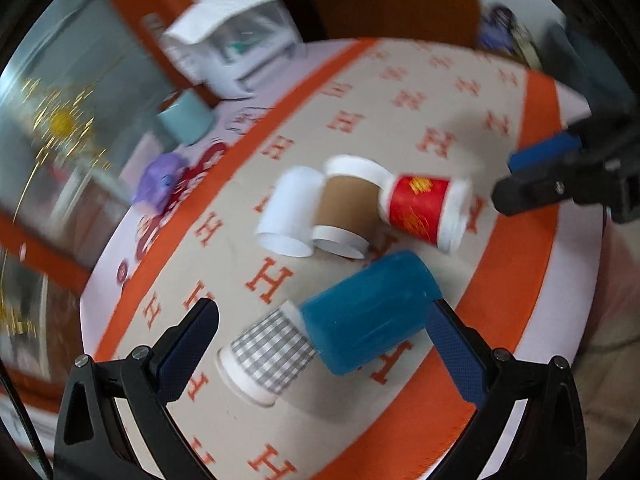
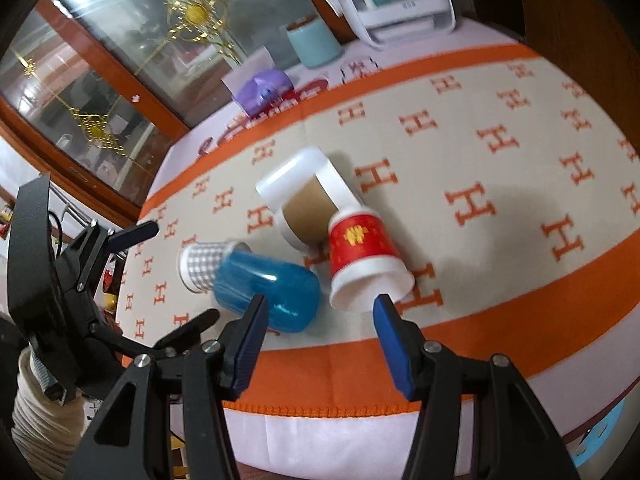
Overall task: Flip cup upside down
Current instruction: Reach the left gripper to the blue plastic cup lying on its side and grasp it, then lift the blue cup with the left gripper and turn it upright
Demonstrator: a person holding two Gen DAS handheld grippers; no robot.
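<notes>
Cups crowd the middle of your tabletop: the white cup, brown cup, red cup and checked cup all seem to stand mouth-down, though blur makes that uncertain. The blue cup lies on its side against the checked one, so its flip looks unfinished. Your left claw is spread wide, its right pad at the blue cup; your right claw hangs apart, empty, near the red cup's rim.
</notes>
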